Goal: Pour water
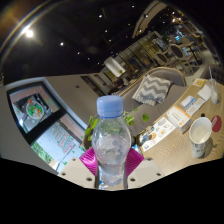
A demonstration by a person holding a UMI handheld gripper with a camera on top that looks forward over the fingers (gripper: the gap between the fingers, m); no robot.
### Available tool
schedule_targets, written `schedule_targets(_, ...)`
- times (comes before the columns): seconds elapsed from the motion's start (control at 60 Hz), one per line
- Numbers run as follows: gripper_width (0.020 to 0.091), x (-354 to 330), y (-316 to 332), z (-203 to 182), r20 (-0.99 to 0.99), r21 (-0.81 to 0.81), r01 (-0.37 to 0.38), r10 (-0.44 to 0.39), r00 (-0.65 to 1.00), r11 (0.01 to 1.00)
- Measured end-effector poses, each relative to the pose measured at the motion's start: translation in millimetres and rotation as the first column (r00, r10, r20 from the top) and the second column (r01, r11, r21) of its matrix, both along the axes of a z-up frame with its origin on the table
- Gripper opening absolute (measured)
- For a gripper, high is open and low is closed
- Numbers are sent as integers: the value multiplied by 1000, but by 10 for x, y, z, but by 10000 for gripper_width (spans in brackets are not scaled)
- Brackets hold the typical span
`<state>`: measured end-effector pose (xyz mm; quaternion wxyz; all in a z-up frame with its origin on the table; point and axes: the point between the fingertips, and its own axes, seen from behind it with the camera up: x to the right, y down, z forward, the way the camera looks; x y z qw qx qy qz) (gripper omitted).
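Table, bottle between fingers

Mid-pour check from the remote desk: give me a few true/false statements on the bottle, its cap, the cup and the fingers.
1. The water bottle stands upright between the gripper fingers. True.
2. The bottle's cap is off. False: a pale blue cap is on.
3. A cup sits on the table to the bottle's right. True.
4. The cup lies tipped on its side. False: it stands upright.
5. The bottle is opaque black. False: it is clear.
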<state>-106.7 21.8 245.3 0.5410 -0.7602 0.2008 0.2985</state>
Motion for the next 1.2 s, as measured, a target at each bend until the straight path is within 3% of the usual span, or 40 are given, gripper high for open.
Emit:
schedule_targets(0.1,314,51,-65,332,-333,5,-6,7,943,1000)
schedule_targets(0.25,307,452,6,314,-684,-20,25,-32,729,999)
schedule_targets(0.433,314,804,80,-59,-895,-113,36,-117,430,993)
schedule_targets(0.583,312,1065,150,-359,-956,-178,48,-184,229,983)
schedule_targets(0.75,311,1096,141,-379,-954,-188,24,-188,234,982)
schedule_targets(0.95,310,1095,-67,-126,-940,-182,-23,-167,298,983)
schedule_targets(1.083,313,1181,-105,285,-868,-114,-34,-83,490,993)
schedule_targets(1.2,310,1443,-76,703,-681,-9,-24,12,732,1000)
